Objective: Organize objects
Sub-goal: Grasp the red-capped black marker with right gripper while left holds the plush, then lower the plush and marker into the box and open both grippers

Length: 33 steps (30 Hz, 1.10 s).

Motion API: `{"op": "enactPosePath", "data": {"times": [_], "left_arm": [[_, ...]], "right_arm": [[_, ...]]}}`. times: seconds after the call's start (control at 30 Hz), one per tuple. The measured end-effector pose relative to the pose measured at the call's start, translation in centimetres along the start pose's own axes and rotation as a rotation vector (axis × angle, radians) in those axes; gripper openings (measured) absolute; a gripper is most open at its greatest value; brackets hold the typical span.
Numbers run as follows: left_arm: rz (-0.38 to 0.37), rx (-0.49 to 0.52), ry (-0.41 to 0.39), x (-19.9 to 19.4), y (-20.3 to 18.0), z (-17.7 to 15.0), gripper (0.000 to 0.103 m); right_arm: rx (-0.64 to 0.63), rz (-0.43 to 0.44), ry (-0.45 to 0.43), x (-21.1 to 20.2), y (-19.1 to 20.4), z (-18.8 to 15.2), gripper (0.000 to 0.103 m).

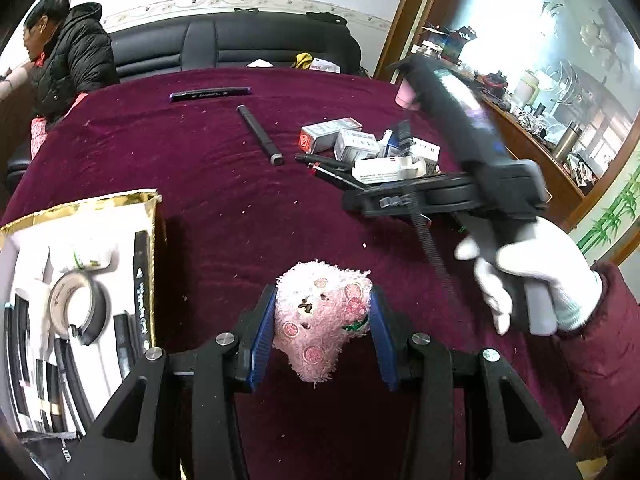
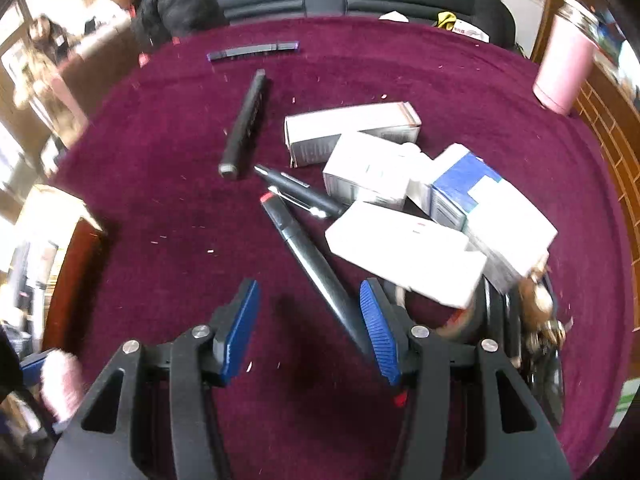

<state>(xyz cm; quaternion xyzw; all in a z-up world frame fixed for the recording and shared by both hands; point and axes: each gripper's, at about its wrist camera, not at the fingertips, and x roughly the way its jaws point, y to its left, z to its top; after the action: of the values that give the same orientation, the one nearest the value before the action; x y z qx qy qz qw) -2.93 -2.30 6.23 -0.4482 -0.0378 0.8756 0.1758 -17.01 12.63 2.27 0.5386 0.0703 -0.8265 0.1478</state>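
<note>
My left gripper (image 1: 322,320) is shut on a pink fluffy plush toy (image 1: 324,316) and holds it above the maroon tablecloth (image 1: 224,200). A gold-edged box (image 1: 80,308) with tape and pens inside lies to its left. My right gripper (image 2: 306,328) is open and empty, low over the cloth (image 2: 168,208). A black marker with a red end (image 2: 308,256) lies between its fingers, close to the right one. Several white boxes (image 2: 404,252) and more black pens (image 2: 244,124) lie just beyond.
A pink tumbler (image 2: 564,64) stands at the table's far right. A tape roll and keys (image 2: 536,312) lie to the right of my right gripper. A purple-ended marker (image 2: 252,51) lies far back. A person in a black jacket (image 1: 68,52) sits at the far left.
</note>
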Motion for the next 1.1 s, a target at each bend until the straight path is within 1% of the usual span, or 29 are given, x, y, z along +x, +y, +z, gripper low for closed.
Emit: {"op": "enactPosePath", "data": {"times": [0.03,0.07,0.1,0.17,0.2,0.23,0.4,0.5,0.63,0.73,0.83,1.0,1.1], "left_arm": [[0.004,-0.006,-0.002,-0.2,0.2,-0.1,0.039],[0.006,-0.013,-0.004,-0.5,0.5,-0.3,0.039],[0.002,-0.019,-0.007,-0.7,0.8,-0.4,0.039],[0.004,-0.031,-0.013,-1.3,1.3,-0.6,0.039],[0.003,-0.038,-0.015,-1.7,1.6,-0.7,0.039],[0.001,-0.044,-0.020,-2.1,1.9,-0.9,0.039],[0.026,-0.072,-0.054,-5.1,3.3,-2.0,0.039],[0.035,-0.095,-0.069,-6.7,4.5,-2.6,0.039],[0.078,-0.125,-0.093,-9.3,6.9,-3.6,0.039],[0.110,-0.154,-0.105,-10.7,8.7,-4.3,0.039],[0.144,-0.173,-0.113,-11.6,10.4,-4.5,0.039],[0.180,-0.201,-0.117,-12.3,12.8,-4.6,0.039],[0.205,-0.208,-0.124,-12.5,13.9,-4.6,0.039]], "right_arm": [[-0.020,-0.034,-0.006,0.0,0.6,0.1,0.044],[-0.017,-0.051,-0.003,-0.1,0.9,0.0,0.037],[0.001,-0.044,0.003,-0.3,1.1,-0.3,0.032],[0.022,-0.048,0.011,-0.7,1.2,-1.0,0.016],[0.034,-0.043,0.017,-0.9,1.1,-1.4,0.013],[0.053,-0.029,0.021,-1.2,0.9,-1.8,0.012],[0.191,0.138,0.023,-2.9,-0.9,-5.0,0.012],[0.257,0.247,0.010,-4.2,-1.1,-6.9,0.012],[0.312,0.383,-0.008,-5.9,-0.5,-8.6,0.013],[0.326,0.465,-0.017,-7.1,1.2,-8.9,0.013],[0.313,0.537,-0.020,-8.0,3.9,-8.4,0.013],[0.262,0.610,-0.019,-8.6,10.3,-7.1,0.013],[0.246,0.644,-0.004,-8.0,13.8,-6.4,0.013]]}}
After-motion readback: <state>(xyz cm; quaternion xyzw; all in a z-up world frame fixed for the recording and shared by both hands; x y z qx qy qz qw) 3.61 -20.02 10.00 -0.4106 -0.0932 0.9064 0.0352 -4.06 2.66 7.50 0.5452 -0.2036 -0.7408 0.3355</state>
